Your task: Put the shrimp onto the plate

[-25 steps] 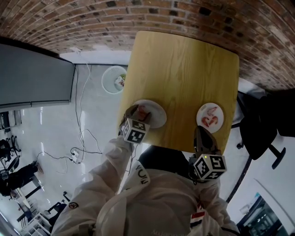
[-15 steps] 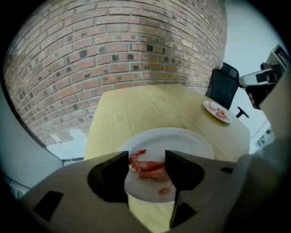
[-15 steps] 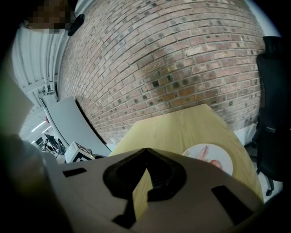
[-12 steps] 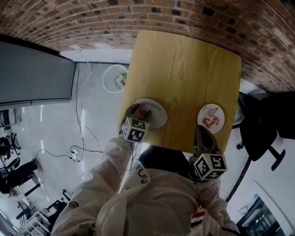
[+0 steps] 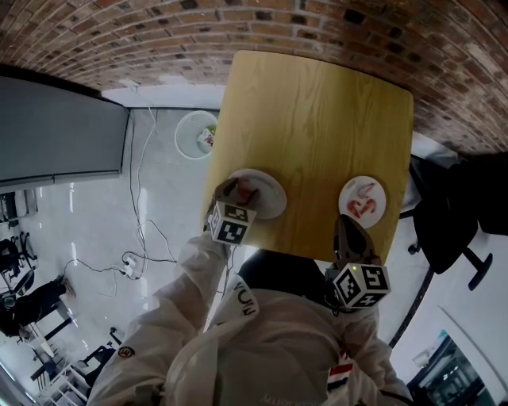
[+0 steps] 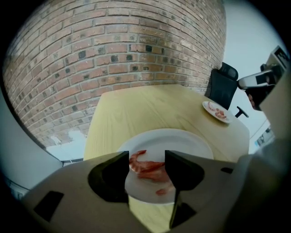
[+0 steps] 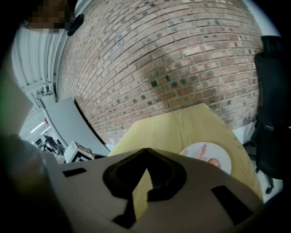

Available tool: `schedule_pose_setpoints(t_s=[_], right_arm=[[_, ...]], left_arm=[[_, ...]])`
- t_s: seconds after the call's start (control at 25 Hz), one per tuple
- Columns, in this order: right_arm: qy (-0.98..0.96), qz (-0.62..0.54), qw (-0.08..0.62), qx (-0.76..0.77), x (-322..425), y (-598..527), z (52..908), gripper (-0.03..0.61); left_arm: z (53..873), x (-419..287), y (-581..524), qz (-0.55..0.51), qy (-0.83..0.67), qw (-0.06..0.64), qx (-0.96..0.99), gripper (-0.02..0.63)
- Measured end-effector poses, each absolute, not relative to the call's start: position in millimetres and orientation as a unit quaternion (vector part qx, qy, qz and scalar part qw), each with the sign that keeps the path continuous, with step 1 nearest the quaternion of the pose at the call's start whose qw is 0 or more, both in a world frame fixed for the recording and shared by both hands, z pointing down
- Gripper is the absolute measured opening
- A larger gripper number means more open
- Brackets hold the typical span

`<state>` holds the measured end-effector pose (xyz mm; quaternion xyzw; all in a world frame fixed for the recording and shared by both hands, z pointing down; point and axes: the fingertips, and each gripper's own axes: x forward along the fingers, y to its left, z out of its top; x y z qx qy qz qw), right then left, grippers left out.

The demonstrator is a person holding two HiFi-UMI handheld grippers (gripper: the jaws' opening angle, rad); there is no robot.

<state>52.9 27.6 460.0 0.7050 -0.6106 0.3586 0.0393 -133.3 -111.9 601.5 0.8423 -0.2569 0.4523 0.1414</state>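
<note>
A white plate (image 5: 270,197) lies near the front left edge of the wooden table (image 5: 317,119). My left gripper (image 5: 236,191) hangs over its near side, shut on a red shrimp (image 6: 146,166). In the left gripper view the shrimp spans the narrow gap between the jaws, just above the plate (image 6: 186,141). A second, smaller plate (image 5: 363,200) at the front right carries more shrimp (image 5: 361,205). My right gripper (image 5: 349,231) stays at the table's front edge short of that plate (image 7: 207,157). It (image 7: 146,154) is shut and empty.
A brick wall (image 5: 333,24) runs behind the table. A white round bin (image 5: 196,136) and loose cables (image 5: 143,230) sit on the floor at the left. A black chair (image 5: 448,210) stands to the right of the table.
</note>
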Motion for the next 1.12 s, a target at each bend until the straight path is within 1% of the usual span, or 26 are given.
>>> schedule_pose_setpoints(t_s=[0.32, 0.72, 1.12], right_arm=[[-0.606, 0.356, 0.033, 0.71, 57.3, 34.5, 457.3, 0.023], [-0.597, 0.358, 0.028, 0.717, 69.8, 46.9, 457.5, 0.023], [-0.6, 0.363, 0.03, 0.713, 68.1, 44.9, 460.8, 0.023]], left_arm=[[587.6, -122.3, -113.7, 0.443, -0.257, 0.125, 0.85, 0.242], [603.1, -127.3, -106.4, 0.467, -0.261, 0.133, 0.835, 0.244], [606.0, -127.1, -107.3, 0.46, -0.253, 0.15, 0.838, 0.244]])
